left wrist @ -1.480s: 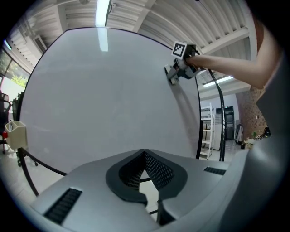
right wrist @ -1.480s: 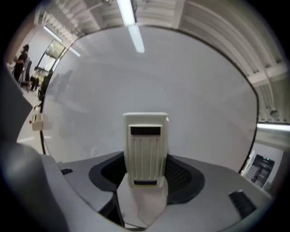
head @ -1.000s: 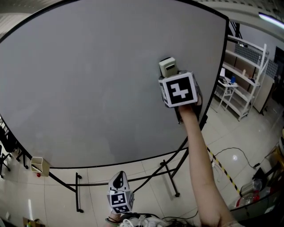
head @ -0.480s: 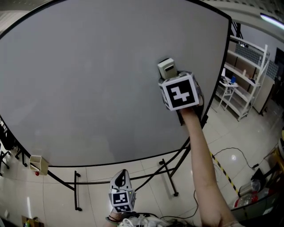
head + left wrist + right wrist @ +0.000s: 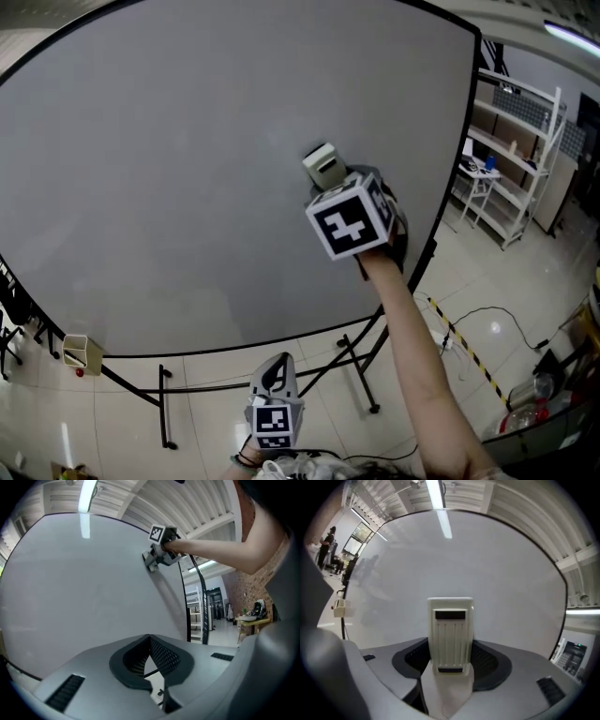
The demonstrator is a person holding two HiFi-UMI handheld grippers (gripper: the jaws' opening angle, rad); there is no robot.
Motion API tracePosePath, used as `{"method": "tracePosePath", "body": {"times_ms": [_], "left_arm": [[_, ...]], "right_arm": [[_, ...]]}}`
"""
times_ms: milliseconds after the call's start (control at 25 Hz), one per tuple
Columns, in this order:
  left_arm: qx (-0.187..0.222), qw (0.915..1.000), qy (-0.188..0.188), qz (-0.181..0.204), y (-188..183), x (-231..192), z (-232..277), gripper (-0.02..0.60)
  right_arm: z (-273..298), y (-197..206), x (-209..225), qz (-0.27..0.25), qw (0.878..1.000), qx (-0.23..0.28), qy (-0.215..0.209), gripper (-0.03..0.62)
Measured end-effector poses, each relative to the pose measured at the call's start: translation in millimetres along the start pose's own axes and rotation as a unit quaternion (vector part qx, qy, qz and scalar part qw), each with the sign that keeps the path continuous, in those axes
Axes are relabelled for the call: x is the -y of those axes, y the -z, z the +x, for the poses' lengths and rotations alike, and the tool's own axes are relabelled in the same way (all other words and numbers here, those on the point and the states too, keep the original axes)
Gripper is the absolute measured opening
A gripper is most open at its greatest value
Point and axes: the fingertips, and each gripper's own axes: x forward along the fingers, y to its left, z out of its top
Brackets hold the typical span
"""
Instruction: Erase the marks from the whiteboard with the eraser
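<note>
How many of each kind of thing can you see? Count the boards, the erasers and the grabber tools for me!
whiteboard: 1
eraser: 1
grippers: 2 (left gripper, right gripper)
Total: 4

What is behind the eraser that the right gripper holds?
The whiteboard is behind the eraser; no marks show around it. The patch under the eraser is covered, so marks there cannot be seen.

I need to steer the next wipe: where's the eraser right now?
In the head view the eraser sits clamped in the right gripper, against the whiteboard, right of its centre.
</note>
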Motion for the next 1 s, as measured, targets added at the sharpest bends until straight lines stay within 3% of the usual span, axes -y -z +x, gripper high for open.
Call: {"method": "tracePosePath", "body": {"times_ms": [120, 200, 280, 360, 440, 600, 680, 840, 920, 1000], "left_arm": [[-0.008, 0.9999, 0.004, -0.006, 5, 3, 0, 0.002], [-0.011, 0.9999, 0.002, -0.001, 6, 4, 1, 0.002], [-0.011, 0.9999, 0.004, -0.001, 5, 5, 0, 0.002], [-0.011, 0.9999, 0.010, -0.005, 5, 8, -4, 0.002], [-0.017, 0.9997, 0.013, -0.009, 9, 8, -7, 0.002], [-0.028, 0.9995, 0.014, -0.008, 17, 8, -10, 0.002], [-0.029, 0.9995, 0.012, -0.007, 18, 6, -10, 0.002], [-0.032, 0.9994, 0.012, -0.010, 19, 2, -9, 0.002], [-0.035, 0.9992, 0.019, -0.011, 21, 6, -10, 0.002], [-0.037, 0.9989, 0.026, -0.008, 22, 10, -12, 0.002]], "right_arm": [[-3, -4, 12, 0.026, 0.999, -0.019, 0.012, 0.268], [6, 25, -22, -0.040, 0.997, -0.056, 0.018, 0.268], [17, 63, -67, -0.133, 0.987, -0.088, 0.003, 0.270], [23, 83, -83, -0.170, 0.981, -0.093, -0.020, 0.272], [18, 66, -62, -0.114, 0.990, -0.072, -0.036, 0.270], [-3, -3, 25, -0.026, 0.998, -0.035, 0.036, 0.268], [-5, 0, 20, -0.050, 0.996, -0.054, 0.053, 0.268], [21, 72, -71, -0.194, 0.976, -0.097, 0.022, 0.270], [26, 84, -81, -0.183, 0.979, -0.093, -0.007, 0.270], [20, 63, -53, -0.108, 0.991, -0.075, -0.020, 0.268]]}}
